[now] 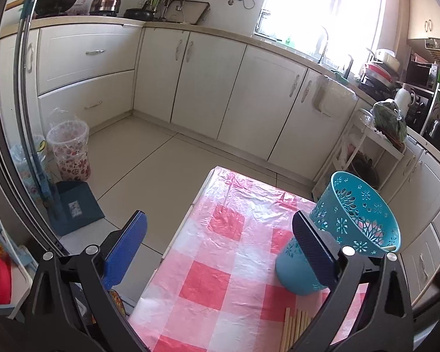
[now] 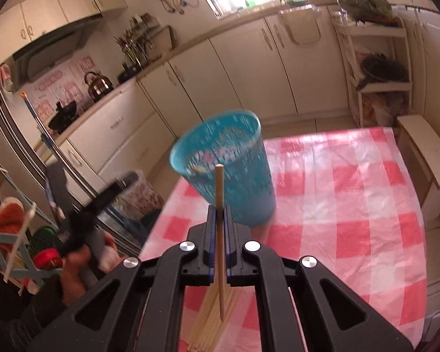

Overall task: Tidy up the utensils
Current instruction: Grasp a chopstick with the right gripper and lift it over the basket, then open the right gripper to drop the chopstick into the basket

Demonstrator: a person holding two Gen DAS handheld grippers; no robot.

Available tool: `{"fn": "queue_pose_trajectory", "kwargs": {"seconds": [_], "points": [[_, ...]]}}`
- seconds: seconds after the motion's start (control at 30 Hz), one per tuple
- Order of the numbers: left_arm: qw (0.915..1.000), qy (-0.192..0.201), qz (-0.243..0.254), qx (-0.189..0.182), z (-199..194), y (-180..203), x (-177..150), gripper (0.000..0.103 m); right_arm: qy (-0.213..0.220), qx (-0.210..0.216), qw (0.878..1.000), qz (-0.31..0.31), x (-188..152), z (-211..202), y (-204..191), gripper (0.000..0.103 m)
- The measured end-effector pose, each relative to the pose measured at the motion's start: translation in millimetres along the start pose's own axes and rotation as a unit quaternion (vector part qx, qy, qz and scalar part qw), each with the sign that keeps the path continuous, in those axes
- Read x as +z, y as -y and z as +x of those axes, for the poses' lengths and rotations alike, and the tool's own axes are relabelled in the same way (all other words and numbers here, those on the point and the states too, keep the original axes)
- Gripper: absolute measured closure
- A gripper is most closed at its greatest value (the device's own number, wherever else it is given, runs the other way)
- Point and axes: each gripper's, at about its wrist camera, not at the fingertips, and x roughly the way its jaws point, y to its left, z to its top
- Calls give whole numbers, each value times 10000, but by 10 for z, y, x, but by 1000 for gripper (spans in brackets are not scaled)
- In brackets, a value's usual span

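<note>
R gripper point(image 2: 219, 220) has its fingers point(image 2: 210, 234) clenched on a single chopstick point(image 2: 219, 193). The stick stands nearly upright between the pads, top end poking up in front of the teal holder point(image 2: 237, 182), bottom end hanging over the chopstick pile point(image 2: 208, 322). The pile lies fanned on the desk point(image 2: 352, 220) near its close edge, right under the R gripper.

L gripper point(image 1: 220, 252) is released, fingers point(image 1: 129, 246) wide apart w/ nothing between them. It hovers over the desk's left edge, w/ the right-side finger just beside the teal holder point(image 1: 358, 223), in front of its wall; can't tell if touching. The holder is a perforated plastic cup w/ cutout flower pattern, standing toward the far left part of the desk. It looks tilted in the L wrist view and blurred in the R wrist view. A stick tip shows at its rim in the L view.

Desk is covered w/ a pink-and-white checked plastic cloth. Ends of the chopstick pile point(image 1: 296, 328) also show at the bottom of the L view.
</note>
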Motion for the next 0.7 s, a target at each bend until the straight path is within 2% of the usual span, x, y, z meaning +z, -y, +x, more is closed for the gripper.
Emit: {"fn": "queue_pose_trajectory", "kwargs": {"seconds": [0.2, 0.3, 0.4, 0.47, 0.57, 0.7], "points": [[10000, -35, -55, -12, 35, 16, 15, 8, 880, 316, 9953, -236, 780, -176, -332, 98], [9998, -94, -187, -31, 73, -10, 27, 8, 1114, 333, 9925, -387, 1000, -255, -407, 98], [9995, -132, -278, -72, 91, -25, 30, 8, 1318, 176, 9893, -595, 1109, -240, -479, 98], [9996, -128, -251, -77, 88, -14, 28, 8, 1357, 138, 9889, -595, 1134, -204, -457, 98], [9997, -120, -191, -63, 87, 13, 19, 8, 1315, -142, 9885, -726, 1135, -19, -423, 98], [9997, -181, -177, -60, 116, 27, 16, 8, 858, -416, 9926, -755, 998, 409, -291, 98]]}}
